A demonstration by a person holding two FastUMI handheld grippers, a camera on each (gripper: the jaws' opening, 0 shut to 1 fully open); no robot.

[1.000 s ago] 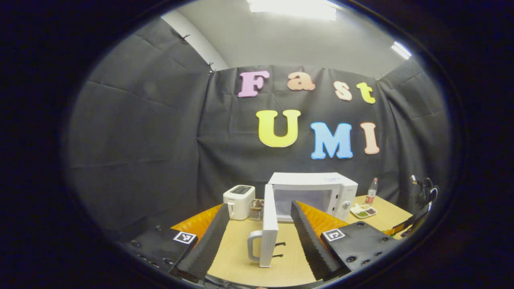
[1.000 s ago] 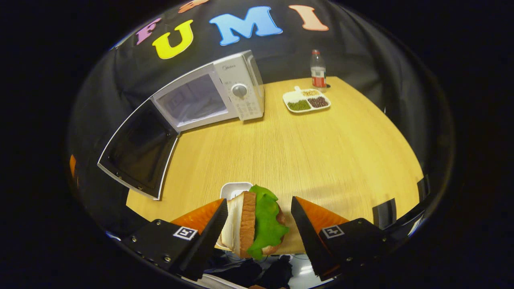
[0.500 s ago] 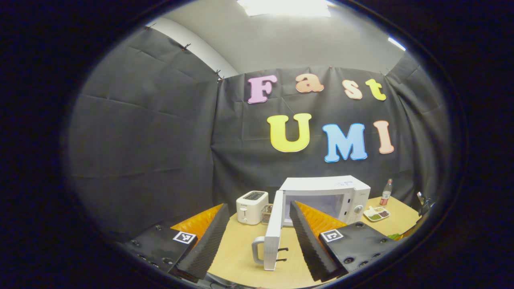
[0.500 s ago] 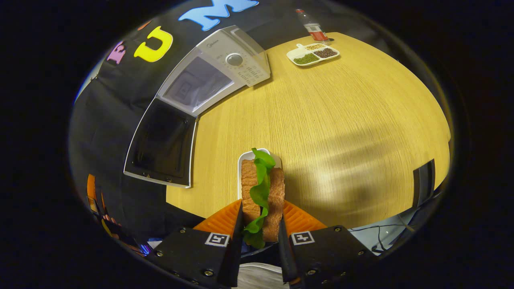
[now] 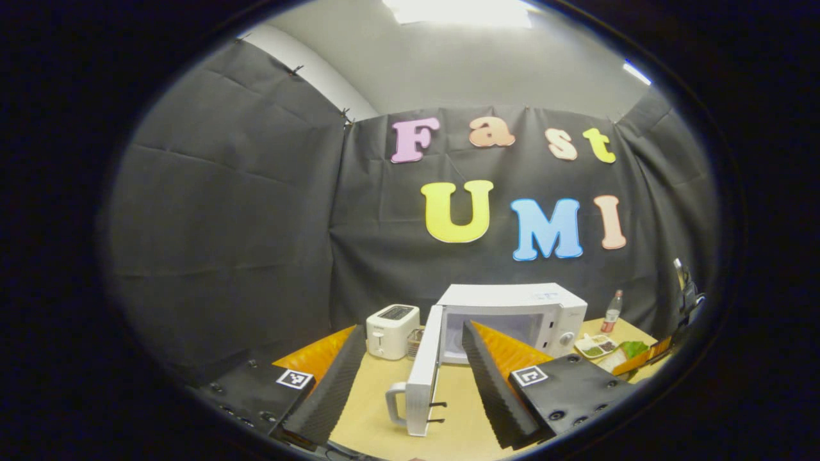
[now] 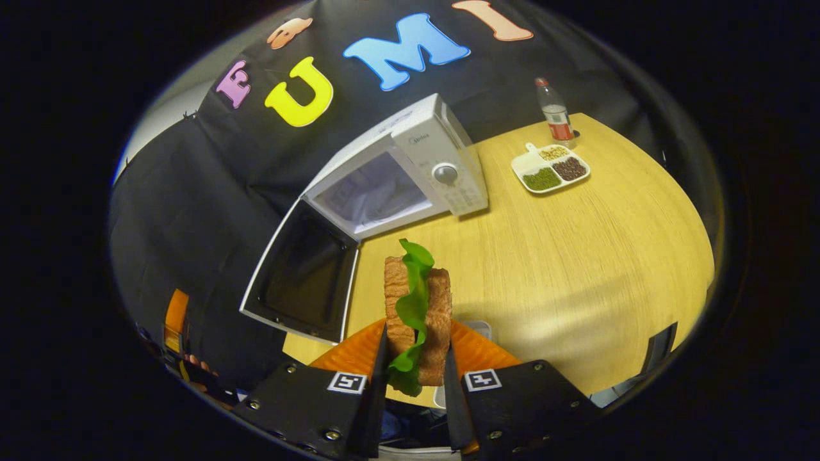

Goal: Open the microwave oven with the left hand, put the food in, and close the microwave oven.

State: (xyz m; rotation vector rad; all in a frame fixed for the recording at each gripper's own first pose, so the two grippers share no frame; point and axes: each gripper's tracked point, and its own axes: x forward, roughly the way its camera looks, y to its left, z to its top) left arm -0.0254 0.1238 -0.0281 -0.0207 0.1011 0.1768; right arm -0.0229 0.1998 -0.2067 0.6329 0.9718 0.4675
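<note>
The white microwave (image 5: 512, 307) (image 6: 435, 150) stands at the back of the wooden table with its door (image 5: 423, 378) (image 6: 301, 278) swung wide open. In the left gripper view my left gripper (image 5: 410, 378) is open, held back in front of the door's edge with nothing between its fingers. In the right gripper view my right gripper (image 6: 415, 355) is shut on a sandwich (image 6: 416, 307) of two bread slices and green lettuce, lifted above its small white plate (image 6: 477, 330) near the table's front edge. The sandwich (image 5: 634, 349) also shows at the far right of the left gripper view.
A white toaster (image 5: 392, 330) stands left of the microwave. A divided tray of beans (image 6: 549, 169) and a bottle with a red label (image 6: 556, 115) sit at the back right. The wooden table (image 6: 576, 269) spreads between them and the front edge.
My right gripper, shut on the sandwich, has lifted it off the white plate and tilted up toward the microwave. The left gripper has shifted slightly and stays open.
</note>
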